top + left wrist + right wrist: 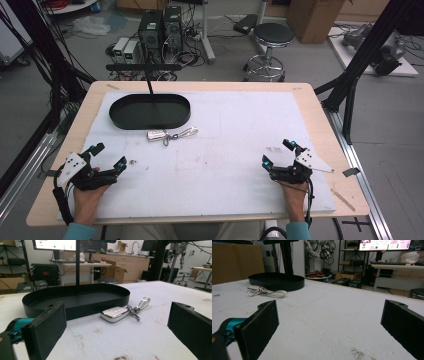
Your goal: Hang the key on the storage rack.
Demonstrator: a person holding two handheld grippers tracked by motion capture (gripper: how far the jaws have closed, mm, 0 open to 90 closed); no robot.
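The wide surface with a white cover carries a black oval metal tray at its far left part, with a thin black post standing in it. Just in front of the tray lies a silver car key with a ring and strap. The left tongs and the right tongs rest near the front edge, well apart, both released and grasping nothing.
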